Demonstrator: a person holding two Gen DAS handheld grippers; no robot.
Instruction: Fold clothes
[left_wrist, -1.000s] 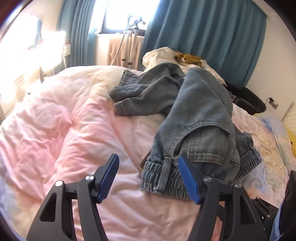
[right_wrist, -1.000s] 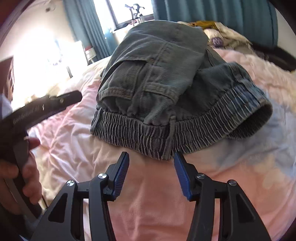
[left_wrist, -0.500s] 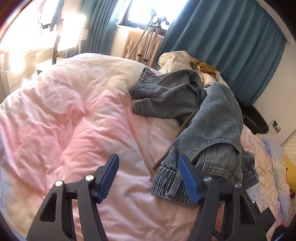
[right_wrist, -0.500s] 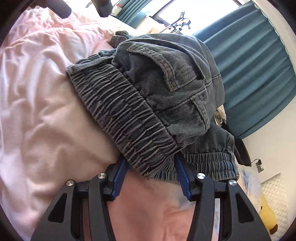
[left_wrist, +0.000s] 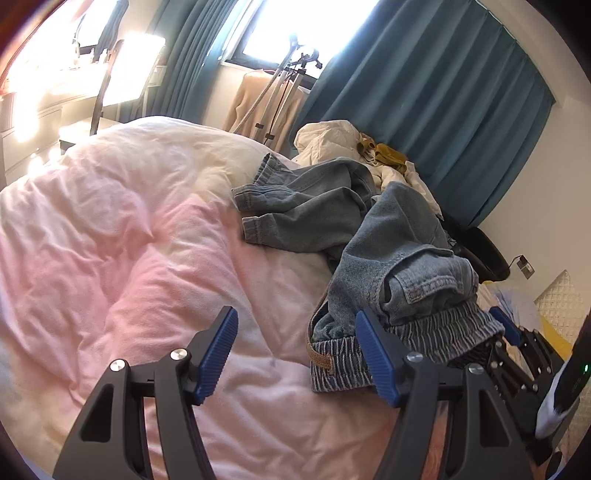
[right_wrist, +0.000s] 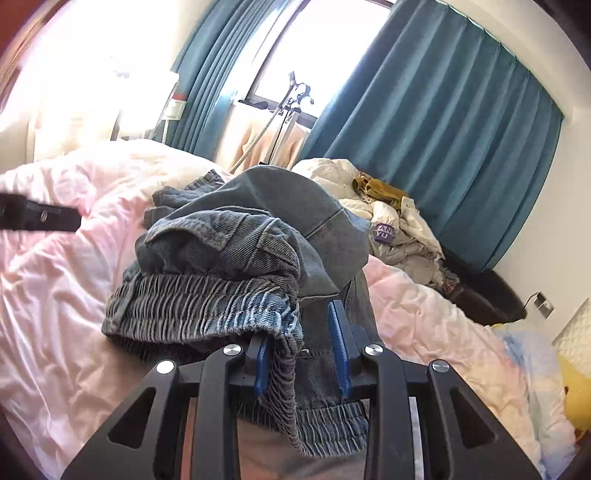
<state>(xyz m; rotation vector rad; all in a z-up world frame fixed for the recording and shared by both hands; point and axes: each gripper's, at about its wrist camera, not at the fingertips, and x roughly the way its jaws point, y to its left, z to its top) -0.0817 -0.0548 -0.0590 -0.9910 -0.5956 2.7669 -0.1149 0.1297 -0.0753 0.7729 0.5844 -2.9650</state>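
Right gripper (right_wrist: 301, 363), jaws just closed on elastic waistband (right_wrist: 199, 310) of denim trousers (left_wrist: 399, 236), centre frame on pink duvet (left_wrist: 110, 258). Left gripper (left_wrist: 295, 354) jaws apart, empty, just left of waistband. Best: take opposite waistband side, lift evenly.

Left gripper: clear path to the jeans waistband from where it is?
Probably yes. The left gripper is open over bare duvet, nothing between it and the waistband just beside its finger; the right gripper already holds that band.
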